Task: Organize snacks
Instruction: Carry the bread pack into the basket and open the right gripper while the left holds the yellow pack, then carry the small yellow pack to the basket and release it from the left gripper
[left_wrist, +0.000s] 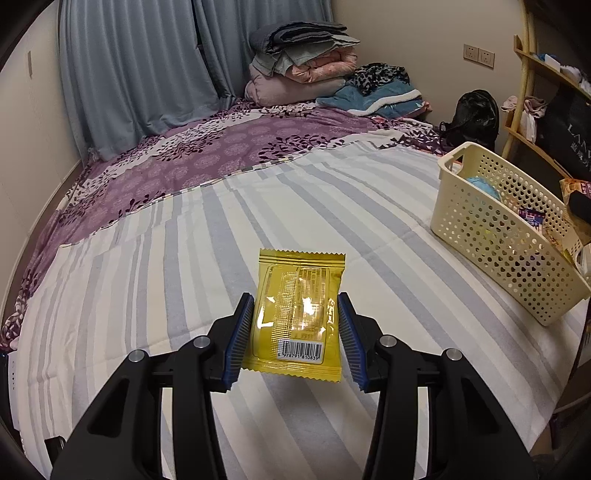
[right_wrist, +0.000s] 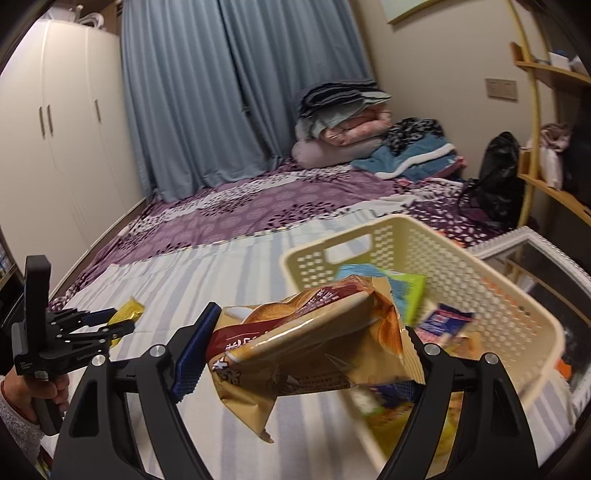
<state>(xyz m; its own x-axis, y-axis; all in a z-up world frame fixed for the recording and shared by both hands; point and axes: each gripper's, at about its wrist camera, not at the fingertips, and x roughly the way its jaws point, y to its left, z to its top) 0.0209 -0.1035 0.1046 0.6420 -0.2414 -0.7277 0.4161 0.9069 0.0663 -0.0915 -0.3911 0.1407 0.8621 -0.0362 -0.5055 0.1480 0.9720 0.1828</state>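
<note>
My left gripper (left_wrist: 295, 334) is shut on a yellow snack packet (left_wrist: 299, 314), barcode side up, held above the striped bedsheet. It also shows in the right wrist view (right_wrist: 110, 325) with the yellow packet (right_wrist: 129, 310). My right gripper (right_wrist: 306, 354) is shut on a tan and brown snack bag (right_wrist: 314, 343) and holds it at the near left edge of the cream perforated basket (right_wrist: 491, 295). The basket (left_wrist: 491, 236) stands to the right of my left gripper and holds several snack packs, blue, green and others.
The bed carries a striped sheet (left_wrist: 184, 258) and a purple floral cover (left_wrist: 221, 147). Folded blankets and clothes (left_wrist: 306, 59) are stacked at the far end by blue curtains. A black bag (left_wrist: 472, 114) and wooden shelves (left_wrist: 532, 96) stand on the right. White wardrobe (right_wrist: 62, 129) stands on the left.
</note>
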